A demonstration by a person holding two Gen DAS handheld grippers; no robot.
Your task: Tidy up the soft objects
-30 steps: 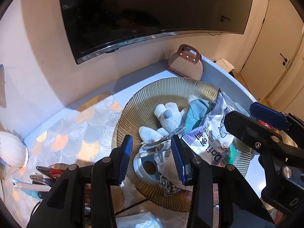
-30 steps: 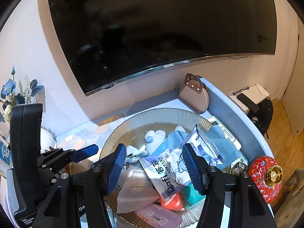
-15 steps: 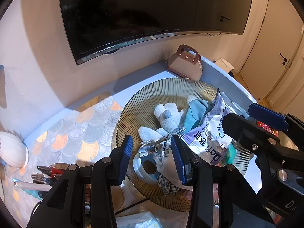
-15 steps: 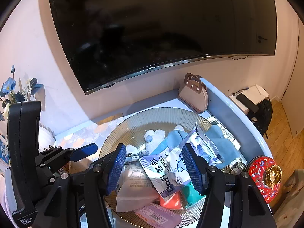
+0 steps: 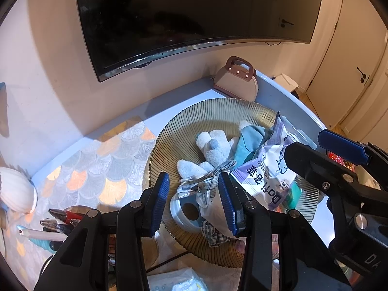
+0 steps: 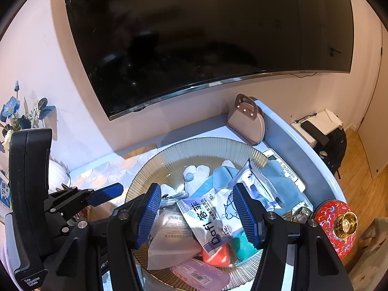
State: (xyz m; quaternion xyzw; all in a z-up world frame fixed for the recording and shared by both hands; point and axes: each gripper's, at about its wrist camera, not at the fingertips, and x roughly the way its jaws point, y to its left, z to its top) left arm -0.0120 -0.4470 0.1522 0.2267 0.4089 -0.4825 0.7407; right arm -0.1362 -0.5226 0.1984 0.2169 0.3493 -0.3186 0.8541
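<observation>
**Both claws spread above the loaded glass plate**

Your left gripper (image 5: pixel 194 200) is released, its blue pads parted with nothing between them. Just ahead of its fingertips lies a grey checked cloth (image 5: pixel 206 185), and beyond that the pale blue plush toy (image 5: pixel 213 152), fuzzy, with a small round grey-blue nose, lying on the ribbed amber plate (image 5: pixel 169 150). To the right of your left claw sits the wipes packet (image 5: pixel 266 181).

Your right gripper (image 6: pixel 197 214) is likewise released and grasps nothing. Directly between and below its pads is that same white-and-lavender packet (image 6: pixel 208 220), printed "Dafi" in large letters with Chinese characters beside it (the smaller print is too fine to read, apart from a "10"). A folded blue cloth (image 6: pixel 278 181) lies ahead and to the right of this claw, and a pink pack with a barcode label (image 6: pixel 201 275) lies nearer than its tips. On the left gripper's housing, seen from the right wrist, you can read "Data Acquisition System".

A beige handbag (image 5: pixel 236 84) stands beyond the plate, against the wall.
</observation>
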